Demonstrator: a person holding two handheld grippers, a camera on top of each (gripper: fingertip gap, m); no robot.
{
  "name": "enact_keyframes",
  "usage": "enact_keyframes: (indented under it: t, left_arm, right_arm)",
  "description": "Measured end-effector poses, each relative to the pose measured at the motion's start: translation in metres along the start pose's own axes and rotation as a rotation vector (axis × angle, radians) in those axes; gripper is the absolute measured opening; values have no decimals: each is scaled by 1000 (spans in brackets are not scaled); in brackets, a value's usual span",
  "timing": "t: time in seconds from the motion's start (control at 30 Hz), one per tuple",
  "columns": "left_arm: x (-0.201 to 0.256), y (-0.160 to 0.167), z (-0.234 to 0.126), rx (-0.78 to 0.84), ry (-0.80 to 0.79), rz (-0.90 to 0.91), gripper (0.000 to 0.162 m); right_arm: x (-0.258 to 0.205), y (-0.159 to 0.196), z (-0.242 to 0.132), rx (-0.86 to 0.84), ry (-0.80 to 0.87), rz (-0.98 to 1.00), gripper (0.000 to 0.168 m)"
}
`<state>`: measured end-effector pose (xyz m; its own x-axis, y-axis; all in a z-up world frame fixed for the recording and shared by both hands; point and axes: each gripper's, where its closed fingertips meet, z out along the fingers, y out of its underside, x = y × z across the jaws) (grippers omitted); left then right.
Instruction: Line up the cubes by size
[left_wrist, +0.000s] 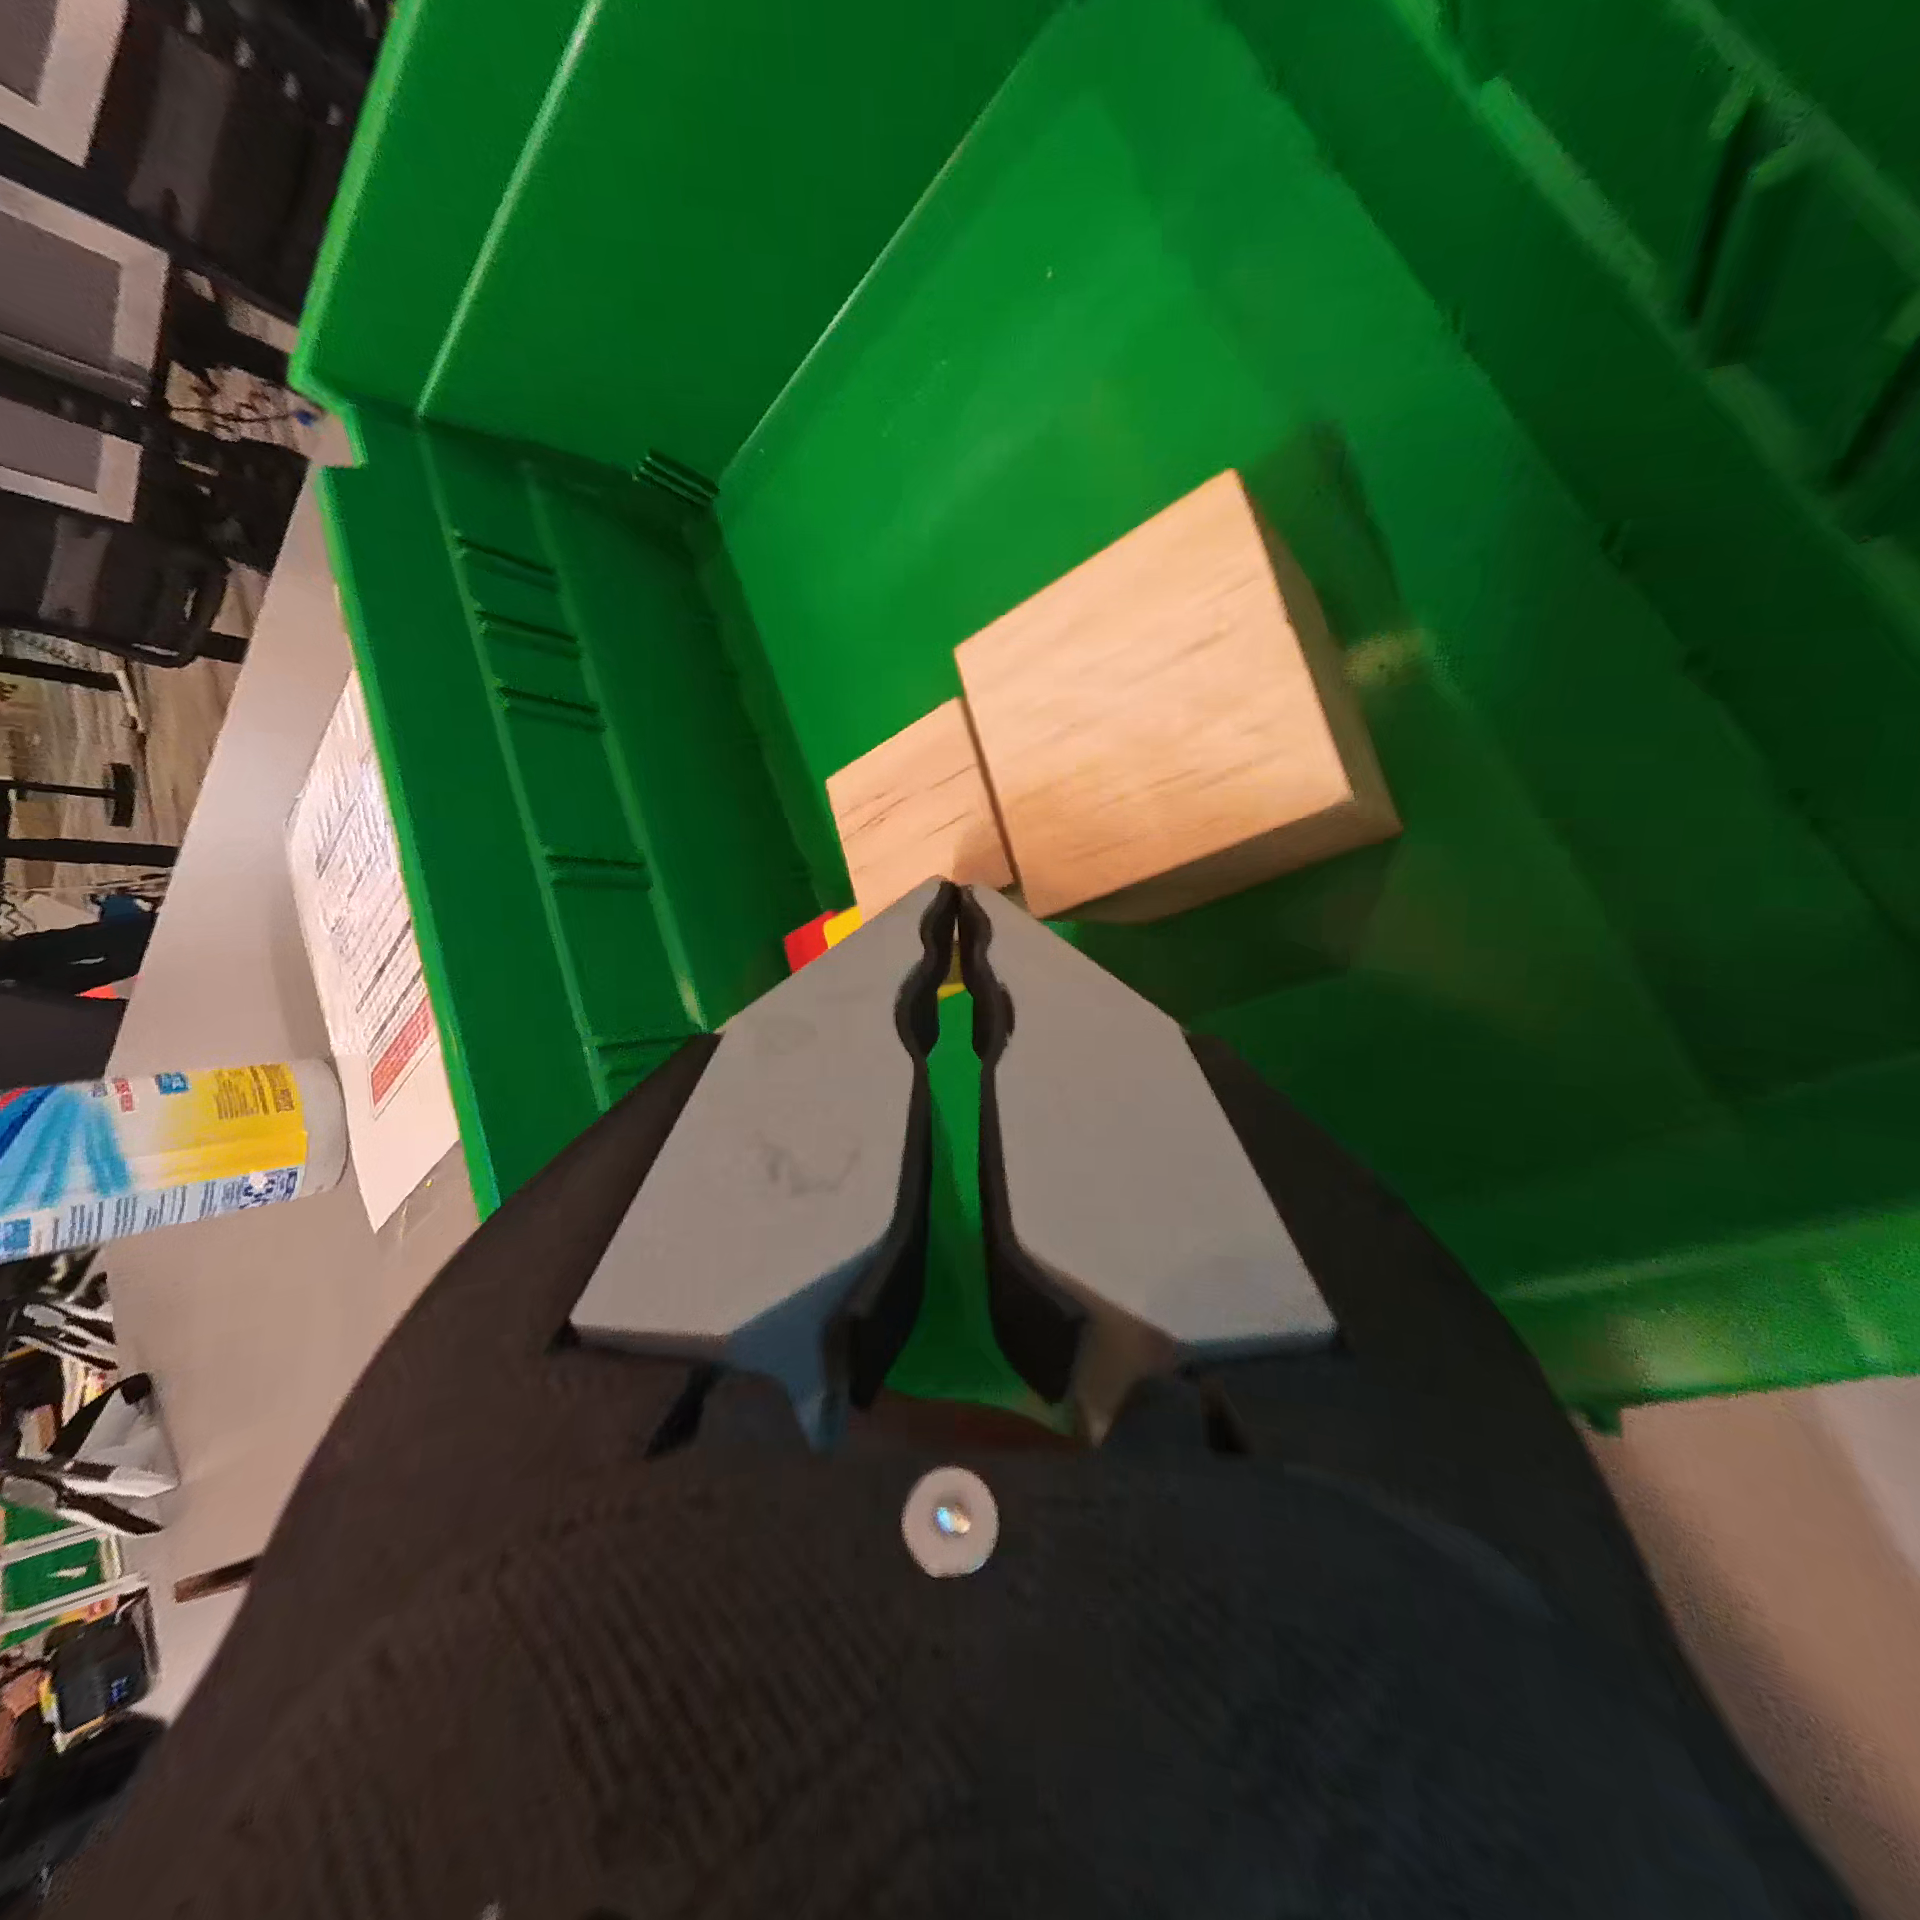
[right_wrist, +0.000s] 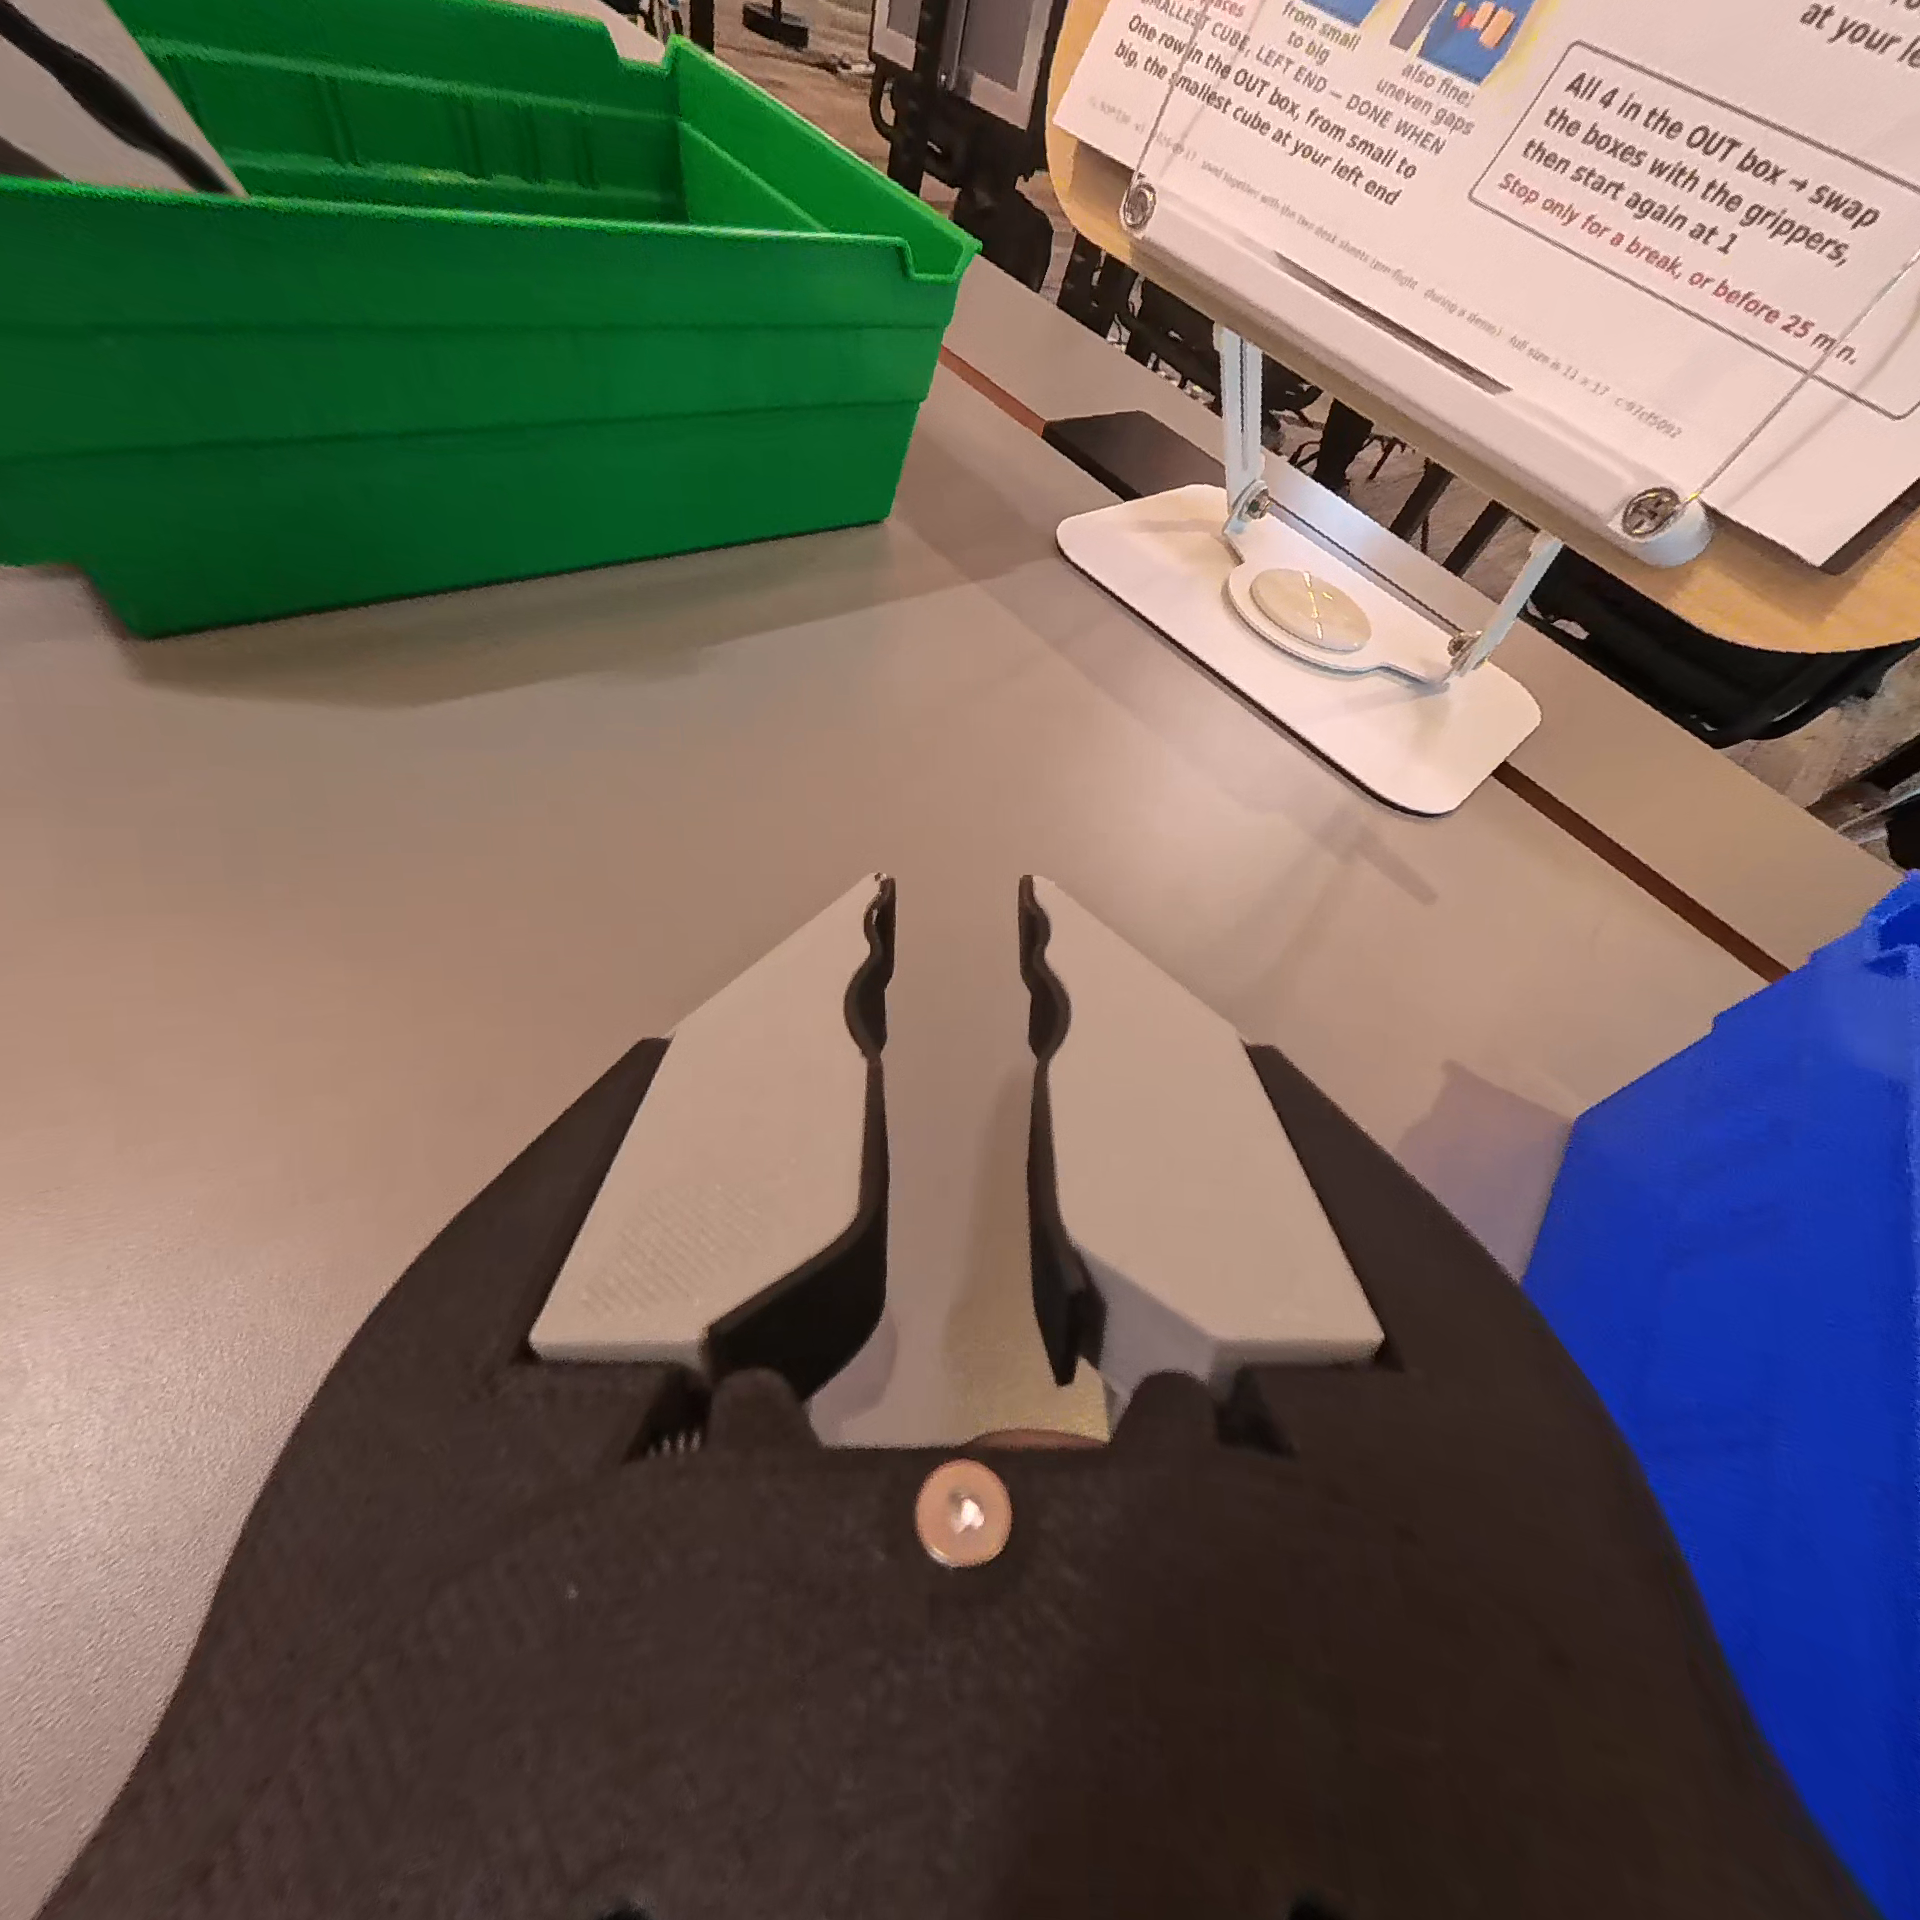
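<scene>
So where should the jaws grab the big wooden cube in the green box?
Probably from above, across two opposite side faces of the big wooden cube. The smaller wooden cube touches one side, so pinch the other pair. The left gripper must open first; its jaws are shut.

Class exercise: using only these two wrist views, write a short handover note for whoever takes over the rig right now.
Left gripper: fingers shut, holding nothing, tips inside the green plastic bin, just short of the cubes.
Right gripper: fingers open, holding nothing, over the bare grey table, with the blue plastic bin on its right.
Cubes: the large wooden cube and the smaller wooden cube sit touching on the green bin's floor. A small red and yellow piece shows beside the left fingers, mostly hidden.
Done: no finished row is visible.
Left: line the cubes up by size.
</scene>
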<state>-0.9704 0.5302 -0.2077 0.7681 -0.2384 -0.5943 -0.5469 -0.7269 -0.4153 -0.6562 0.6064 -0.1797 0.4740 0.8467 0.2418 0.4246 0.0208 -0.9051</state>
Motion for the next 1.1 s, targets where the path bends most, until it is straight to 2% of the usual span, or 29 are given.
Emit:
enact_keyframes:
  t: [0.13, 0.3, 0.4, 0.63, 0.7, 0.77, 0.87, 1.0, 1.07, 1.1]
  left_arm:
    - [-6, -10, 10, 1, 40, -3, 0]
    - [-33, -29, 23, 105, -145, -105, 0]
    - [-29, -30, 13, 162, -160, -127, 0]
    - [-10, -10, -19, 152, -91, -105, 2]
    - [2, -6, -22, 134, -17, -68, 0]
    - [16, 0, -18, 70, 78, 6, 0]
    - [15, 9, 4, -44, 116, 96, 0]
    - [-29, -5, 39, -41, -49, -1, 0]
    - [-55, -16, 40, 19, -172, -92, 0]
    - [-58, -22, 36, 58, -181, -124, 0]
  right_arm:
    - [1, -2, -1, 11, -3, 13, 20]
    - [3, -3, -4, 16, 2, 13, 20]
    - [3, -5, -6, 27, 3, 14, 20]
    - [-2, 1, -1, 1, -16, 10, 21]
    - [-2, 0, -1, 4, -13, 5, 20]
    - [-3, 0, 0, 3, -16, 4, 21]
    - [-4, 3, 1, -8, -17, -1, 21]
    - [-4, 1, -1, -3, -12, -15, 21]
    - [-4, -1, -2, 5, -10, -19, 20]
    - [-4, -2, -3, 9, -11, -20, 20]
